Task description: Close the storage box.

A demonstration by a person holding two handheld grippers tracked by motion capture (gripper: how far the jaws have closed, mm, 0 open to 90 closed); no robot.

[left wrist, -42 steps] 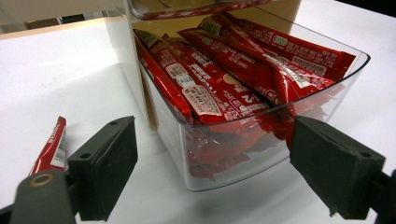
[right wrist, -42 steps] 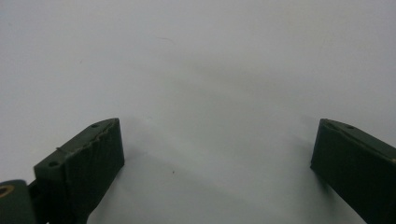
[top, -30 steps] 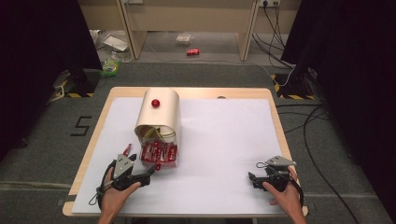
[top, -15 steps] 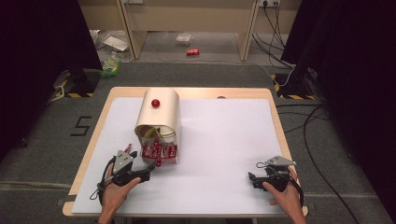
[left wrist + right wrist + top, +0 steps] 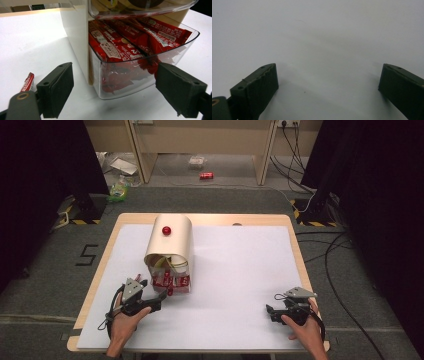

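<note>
The left gripper (image 5: 113,92), fingers spread wide, faces the clear plastic tray of red snack packets (image 5: 140,52) straight ahead; the right gripper (image 5: 286,310) rests far off, fingers also open.

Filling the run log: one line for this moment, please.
left gripper: open, facing clear drawer of red packets | right gripper: open, over table

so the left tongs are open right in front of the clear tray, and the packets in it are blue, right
Not quite: the packets are red, not blue, as the left gripper view shows. The rest holds: the left tongs are open, their jaws spread either side of the clear tray just ahead of them.
</note>
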